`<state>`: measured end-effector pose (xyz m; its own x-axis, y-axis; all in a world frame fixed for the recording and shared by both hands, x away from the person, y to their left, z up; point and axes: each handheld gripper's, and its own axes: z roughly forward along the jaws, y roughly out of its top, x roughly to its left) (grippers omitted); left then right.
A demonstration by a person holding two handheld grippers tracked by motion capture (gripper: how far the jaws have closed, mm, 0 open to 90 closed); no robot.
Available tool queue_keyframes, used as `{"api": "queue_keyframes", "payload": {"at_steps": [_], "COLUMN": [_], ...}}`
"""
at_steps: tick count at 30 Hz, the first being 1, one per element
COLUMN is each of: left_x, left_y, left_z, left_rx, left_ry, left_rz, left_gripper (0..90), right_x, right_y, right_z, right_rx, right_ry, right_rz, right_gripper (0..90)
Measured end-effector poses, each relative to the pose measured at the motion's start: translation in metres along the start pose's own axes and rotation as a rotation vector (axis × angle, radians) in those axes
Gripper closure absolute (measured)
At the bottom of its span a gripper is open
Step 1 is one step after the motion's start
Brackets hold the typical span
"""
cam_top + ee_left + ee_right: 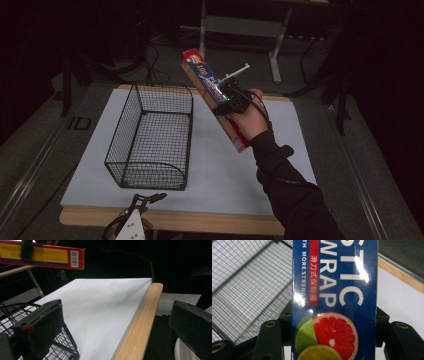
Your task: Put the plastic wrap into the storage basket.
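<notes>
in the high view, a long plastic wrap box is held up over the white board by the right gripper, which is clamped across the middle of the box. the box is tilted, its red end up and away, its lower end near the person's right hand. it is seen just to the right of the black wire basket, which stands on the left half of the board. the left gripper is seen low at the near wooden edge of the table, in front of the basket, its jaws parted with nothing between them.

in the left gripper view, its two black jaws are seen well apart and empty, the left one over a corner of the wire basket. the box is seen in the air at the upper left, yellow and red with a barcode.

in the right gripper view, the box is gripped between the two jaws; a blue face with citrus slices and white lettering is shown. the basket's mesh lies behind at the left.
</notes>
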<state>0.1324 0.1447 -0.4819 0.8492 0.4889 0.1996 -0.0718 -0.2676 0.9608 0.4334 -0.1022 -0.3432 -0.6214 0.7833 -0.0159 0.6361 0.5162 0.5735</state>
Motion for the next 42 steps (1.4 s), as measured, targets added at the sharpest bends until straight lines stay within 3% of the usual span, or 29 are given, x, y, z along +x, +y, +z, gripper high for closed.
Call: {"api": "queue_keyframes", "payload": {"at_steps": [4, 7, 17, 25, 30, 35, 42], "left_x": [0.000, -0.001, -0.001, -0.001, -0.001, -0.001, -0.001], "left_y": [0.000, 0.000, 0.000, 0.000, 0.001, 0.000, 0.001], "left_z": [-0.001, -0.001, -0.001, -0.003, -0.004, -0.004, -0.005], "left_rx": [-0.003, -0.003, -0.002, -0.006, -0.008, -0.007, -0.008], "left_ry": [0.000, -0.002, 0.003, 0.005, 0.005, 0.004, 0.003], "left_rz": [-0.001, 0.003, 0.003, 0.004, 0.003, 0.004, 0.007], "left_gripper": [0.1, 0.1, 0.1, 0.1, 0.1, 0.1, 0.1], "right_x": [0.012, 0.029, 0.066, 0.098, 0.116, 0.129, 0.148], "right_y": [0.008, 0.018, 0.040, 0.055, 0.061, 0.063, 0.059], "right_z": [0.000, 0.002, 0.010, 0.017, 0.024, 0.031, 0.056], "right_rx": [-0.023, -0.046, -0.075, -0.092, -0.113, -0.138, -0.128], "right_ry": [0.003, -0.004, 0.039, 0.065, 0.082, 0.052, 0.079], "right_rz": [0.004, -0.014, -0.018, -0.052, -0.048, -0.050, -0.021], "right_gripper": [40.9, 40.9, 41.0, 41.0, 41.0, 41.0, 41.0]}}
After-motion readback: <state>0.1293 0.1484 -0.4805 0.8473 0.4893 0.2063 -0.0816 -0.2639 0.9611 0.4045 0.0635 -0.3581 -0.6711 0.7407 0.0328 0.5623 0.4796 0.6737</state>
